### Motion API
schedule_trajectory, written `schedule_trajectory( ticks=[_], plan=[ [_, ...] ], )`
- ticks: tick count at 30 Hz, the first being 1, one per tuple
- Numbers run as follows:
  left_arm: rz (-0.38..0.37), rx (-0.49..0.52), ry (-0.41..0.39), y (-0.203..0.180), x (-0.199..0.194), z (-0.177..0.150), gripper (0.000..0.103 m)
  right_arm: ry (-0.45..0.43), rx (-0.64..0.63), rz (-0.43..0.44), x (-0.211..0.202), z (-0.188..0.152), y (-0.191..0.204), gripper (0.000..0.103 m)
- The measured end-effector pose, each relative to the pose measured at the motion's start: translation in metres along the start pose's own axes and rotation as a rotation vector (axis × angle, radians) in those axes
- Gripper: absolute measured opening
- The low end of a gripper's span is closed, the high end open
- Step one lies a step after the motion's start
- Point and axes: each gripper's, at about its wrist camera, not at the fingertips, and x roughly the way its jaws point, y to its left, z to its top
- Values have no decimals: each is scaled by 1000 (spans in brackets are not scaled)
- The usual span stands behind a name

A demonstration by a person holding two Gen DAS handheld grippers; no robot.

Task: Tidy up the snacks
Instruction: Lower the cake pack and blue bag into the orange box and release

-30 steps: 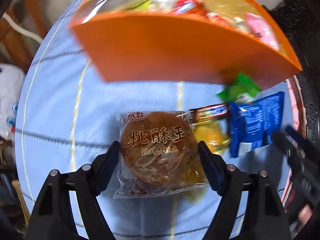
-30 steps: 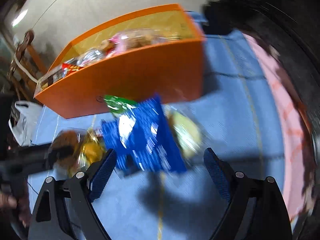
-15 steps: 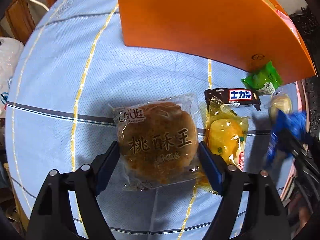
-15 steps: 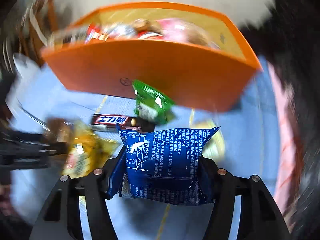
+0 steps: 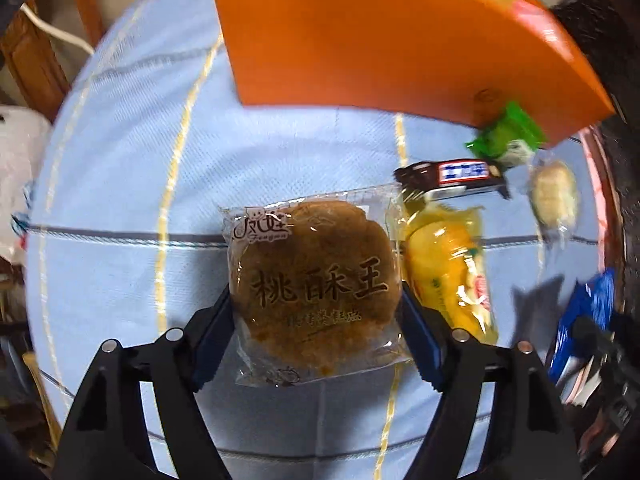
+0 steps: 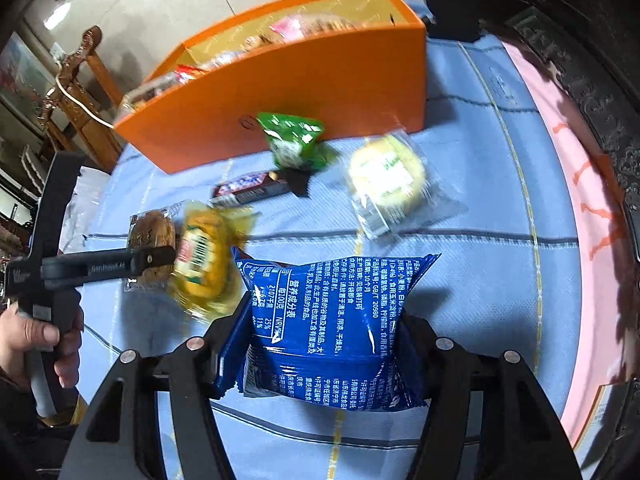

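While both claws carry a packet, the orange box [image 6: 304,92] lies ahead of each, its long front wall running crosswise. The left claw [image 5: 316,340] is closing on the walnut cookie packet [image 5: 314,288], printed face up. The right claw [image 6: 326,344] pinches the blue snack bag [image 6: 332,320] by its sides, long axis pointing toward the box, above the blue-clothed surface [image 6: 480,208].

Left gripper [image 5: 316,328] jaws clamping walnut cookie packet [image 5: 314,288], orange box [image 5: 384,40] behind
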Motion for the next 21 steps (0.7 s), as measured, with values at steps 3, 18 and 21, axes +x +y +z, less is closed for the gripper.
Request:
schedule_trajectory(
  ticks=[3, 18, 21],
  plan=[
    [0, 15, -46, 0, -24, -3, 74, -31, -20, 21, -10, 10, 8, 64],
    [-57, 25, -332, -12, -145, 105, 75, -296, -51, 54, -63, 153, 27, 64],
    [-63, 12, -347, -16, -148, 132, 75, -319, -59, 39, -61, 175, 26, 64]
  ],
)
